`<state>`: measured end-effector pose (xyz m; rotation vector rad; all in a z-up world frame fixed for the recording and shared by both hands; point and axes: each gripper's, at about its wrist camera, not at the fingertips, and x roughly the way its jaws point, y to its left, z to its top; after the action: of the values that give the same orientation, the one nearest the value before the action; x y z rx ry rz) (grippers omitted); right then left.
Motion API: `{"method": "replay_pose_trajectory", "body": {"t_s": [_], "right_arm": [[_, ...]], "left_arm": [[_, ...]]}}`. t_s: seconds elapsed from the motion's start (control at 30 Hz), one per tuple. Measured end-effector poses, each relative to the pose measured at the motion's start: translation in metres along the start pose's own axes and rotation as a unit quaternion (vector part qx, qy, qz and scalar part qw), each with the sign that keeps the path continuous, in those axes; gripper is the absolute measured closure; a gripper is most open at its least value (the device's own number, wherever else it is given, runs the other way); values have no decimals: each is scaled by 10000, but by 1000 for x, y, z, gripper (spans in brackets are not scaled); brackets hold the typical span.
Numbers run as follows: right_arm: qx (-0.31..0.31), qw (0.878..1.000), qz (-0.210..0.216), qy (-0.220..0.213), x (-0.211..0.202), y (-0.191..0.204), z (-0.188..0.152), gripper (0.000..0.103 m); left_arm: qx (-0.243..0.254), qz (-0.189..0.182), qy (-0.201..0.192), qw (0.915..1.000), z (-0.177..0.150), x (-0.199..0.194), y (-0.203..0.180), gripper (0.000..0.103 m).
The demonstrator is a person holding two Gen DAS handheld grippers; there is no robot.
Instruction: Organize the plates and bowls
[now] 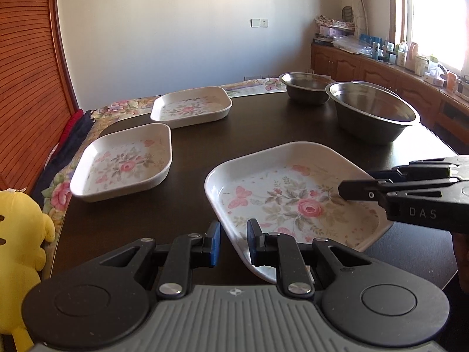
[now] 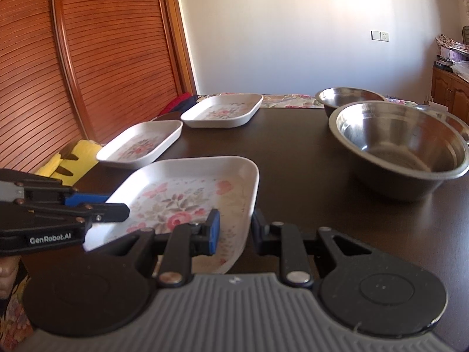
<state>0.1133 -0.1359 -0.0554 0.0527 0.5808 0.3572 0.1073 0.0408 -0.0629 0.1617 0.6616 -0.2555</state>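
White flowered plate (image 1: pixel 293 202) sits pinched at opposite rims by my left gripper (image 1: pixel 233 245) and right gripper (image 2: pixel 233 231), both nearly closed.

Glossy dark wood on the table (image 1: pixel 234 135), smooth floral-printed plastic on the plates (image 1: pixel 293 193), brushed metal on the bowls (image 2: pixel 401 149) at two o'clock.

White plates (image 1: pixel 296 193) with pink rose print, silver steel bowls (image 1: pixel 372 114), dark brown table (image 1: pixel 234 135)

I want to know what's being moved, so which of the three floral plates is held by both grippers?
The nearest floral plate, clamped at opposite edges by both; the other two plates lie untouched farther left.
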Motion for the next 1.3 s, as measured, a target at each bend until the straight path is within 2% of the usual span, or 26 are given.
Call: {"method": "replay_pose_trajectory", "body": {"t_s": [0.4,0.97,1.13,1.23,1.3], "right_arm": [[-14,10000,75,37,-10,18,-19,78],[49,9999,101,94,-10,25,-31,78],[77,9998,148,84,-11,24,-32,77],[43,10000,87,-15,-17,24,-30,77],[34,9999,53,-119,-24,22,-26,77]], "left_arm": [[-74,87,122,9999,-13,1,8,83],[-195,47,87,9998,-20,4,14,82],[-281,83,74,9995,-23,2,17,64],[-299,125,5,9995,-23,-2,19,42],[-308,238,-84,9992,-21,-5,21,20]]}}
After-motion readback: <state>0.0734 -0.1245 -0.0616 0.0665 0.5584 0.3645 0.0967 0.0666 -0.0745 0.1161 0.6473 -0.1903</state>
